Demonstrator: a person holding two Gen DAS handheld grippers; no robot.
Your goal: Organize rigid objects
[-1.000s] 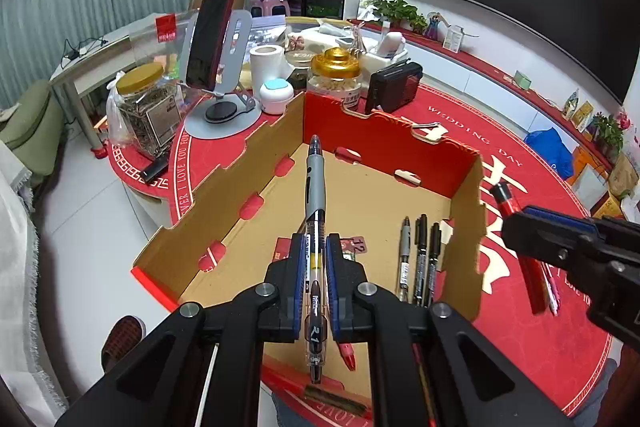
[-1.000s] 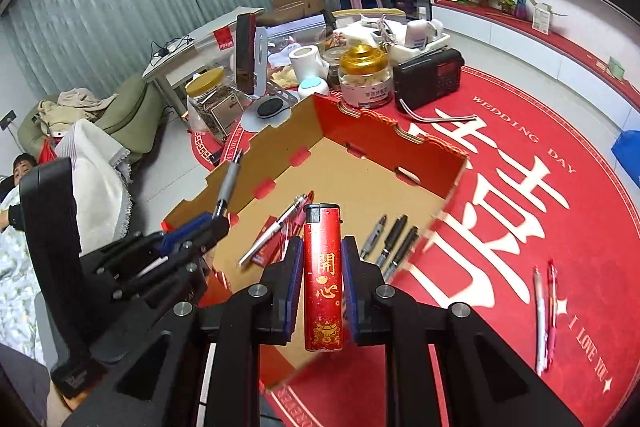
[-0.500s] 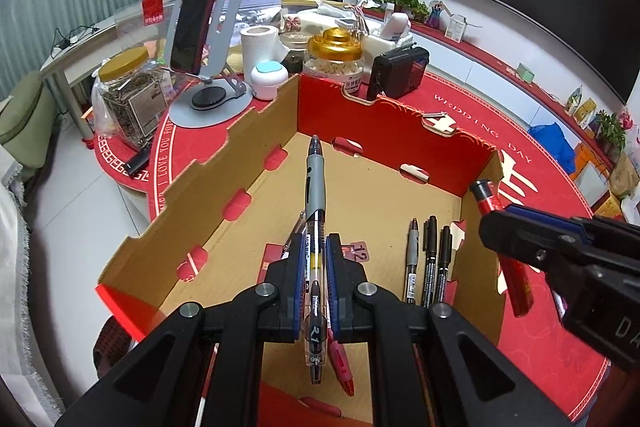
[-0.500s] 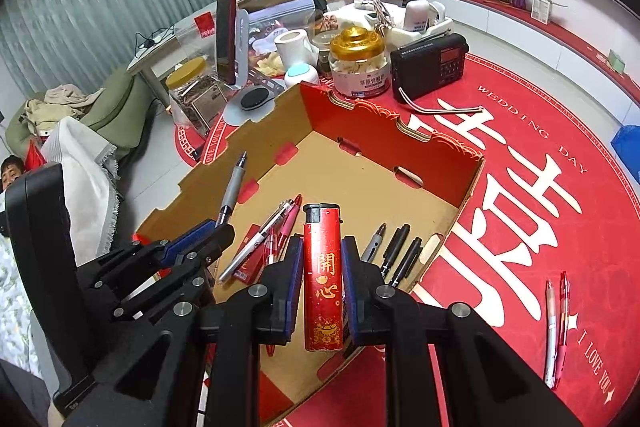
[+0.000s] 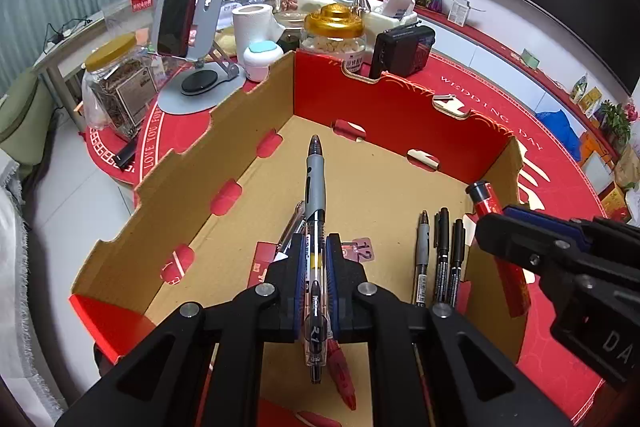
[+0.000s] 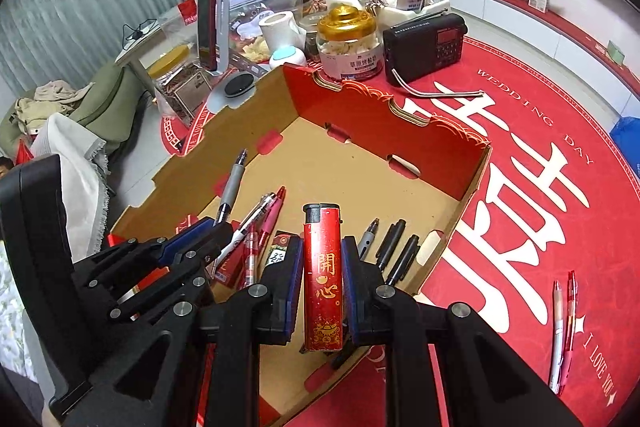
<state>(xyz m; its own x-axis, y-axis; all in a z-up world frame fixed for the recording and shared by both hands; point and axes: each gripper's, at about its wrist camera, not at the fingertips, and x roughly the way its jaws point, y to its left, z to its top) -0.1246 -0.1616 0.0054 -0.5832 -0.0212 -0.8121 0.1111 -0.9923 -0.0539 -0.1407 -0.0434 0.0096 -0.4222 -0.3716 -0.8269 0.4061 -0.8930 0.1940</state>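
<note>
The round table with its red printed cloth [image 6: 532,163] carried the landmark for this record: an open, shallow cardboard tray, red outside and brown inside [image 5: 400,107]. Behind the tray's far wall stood a black portable radio [image 6: 424,45], a clear glass jar with a gold lid [image 6: 348,43], a grey phone stand holding a red-edged phone [image 5: 192,27] and a white paper roll [image 5: 250,23].

The left gripper [image 5: 316,259] was positioned above the tray's near half, jaws clenched on a clear-barrelled pen with a grey grip section [image 5: 314,195]; the pen pointed towards the tray's far wall. The right gripper [image 6: 322,263] was positioned over the tray's near right corner, jaws grasping a red cigarette lighter printed with gold characters [image 6: 322,279], held with its black cap towards the tray's far wall.

On the tray floor, three dark marker pens [image 5: 440,255] lay side by side near the right wall. Red and pink pens [image 6: 264,223] lay near the left gripper's fingers. Outside the tray, to its right, two pens, one white-barrelled and one red [image 6: 562,331], lay on the cloth.
</note>
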